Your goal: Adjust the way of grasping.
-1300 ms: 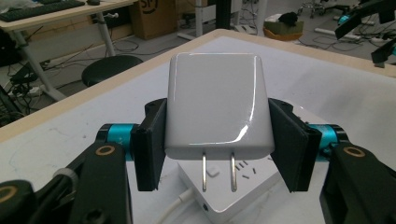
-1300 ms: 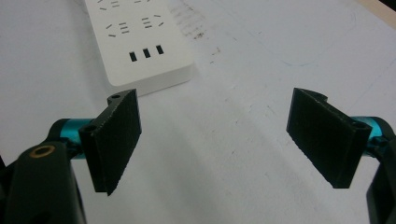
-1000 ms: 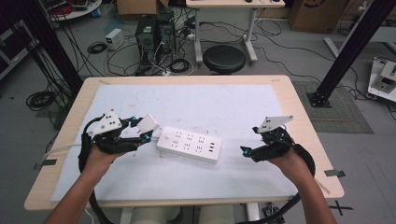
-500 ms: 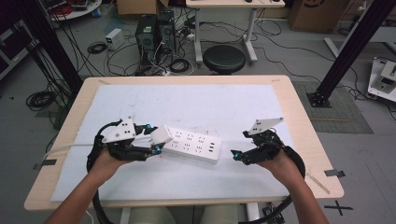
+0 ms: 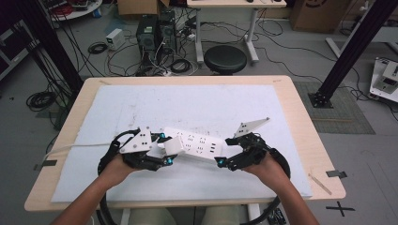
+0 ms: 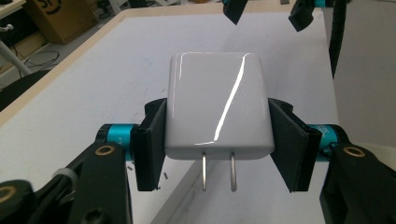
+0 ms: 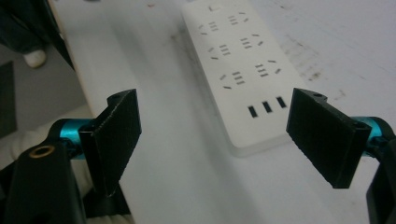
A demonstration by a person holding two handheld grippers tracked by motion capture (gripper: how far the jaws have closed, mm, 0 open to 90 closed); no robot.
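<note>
At strip's point(image 5: 197, 144) left end, clamped adapter point(image 6: 218, 105).

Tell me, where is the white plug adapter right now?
The white plug adapter is clamped between the left gripper's pads, prongs pointing down, over the left end of the power strip in the high view.

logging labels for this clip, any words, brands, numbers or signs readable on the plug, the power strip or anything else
White plug adapter, held in the left gripper: plain glossy face, no text.
White power strip: socket slots, no readable print; a small mark at its far end is too blurred.
Cardboard box on the floor: dark printed mark, cut off, unreadable.
No text reads clearly.
</note>
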